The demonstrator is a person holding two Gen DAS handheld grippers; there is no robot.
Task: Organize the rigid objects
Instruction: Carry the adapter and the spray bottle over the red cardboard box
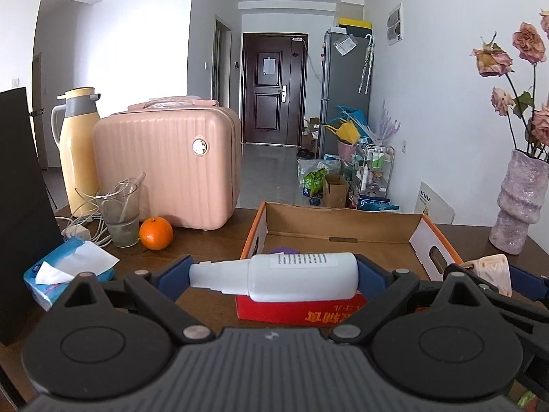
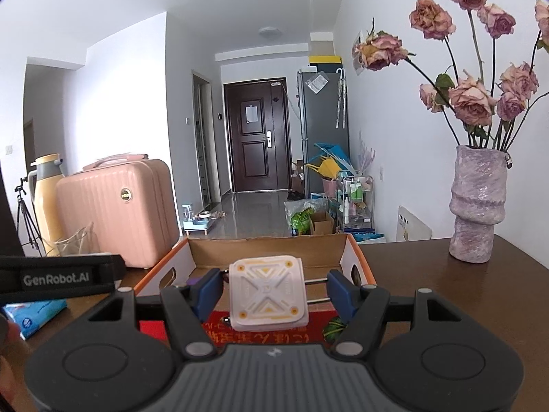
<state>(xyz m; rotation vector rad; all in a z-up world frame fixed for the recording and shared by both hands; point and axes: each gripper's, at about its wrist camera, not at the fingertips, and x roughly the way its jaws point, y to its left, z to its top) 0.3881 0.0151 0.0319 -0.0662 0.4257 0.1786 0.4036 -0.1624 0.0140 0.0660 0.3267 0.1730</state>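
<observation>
Left wrist view: the left gripper [image 1: 274, 276] is pinching a white plastic bottle [image 1: 281, 276] end to end, one blue pad on the narrow nozzle at the left, the other on the flat base at the right. The bottle's long axis runs straight across the picture, nozzle pointing left, label facing up. It hangs just above the near rim of the cardboard box [image 1: 343, 228], whose red near wall shows below it. My guess is that the bottle is light and stiff, with smooth walls that could slide; an end-to-end hold looks less sure than a squeeze across the body. A small purple thing [image 1: 284, 250] lies inside the box behind the bottle. Far left on the brown table [image 1: 212, 243] stand a pink case [image 1: 164, 168], a yellow flask [image 1: 77, 151], a glass [image 1: 120, 216] and an orange [image 1: 156, 233]. At the right edge the white and yellow block [image 1: 490, 271] shows in the other tool.

Right wrist view: the right gripper [image 2: 272, 293] stands half spread with that block [image 2: 267, 292] between its blue pads. The left pad meets the block's side; thin metal rods bridge the gap to the right pad, so the hold seems to run through them. The block is squarish with no clear long axis, its patterned face toward the camera, over the box's near edge [image 2: 274, 334]. It looks hard and light. A vase [image 2: 477, 206] of dried roses stands far right.
</observation>
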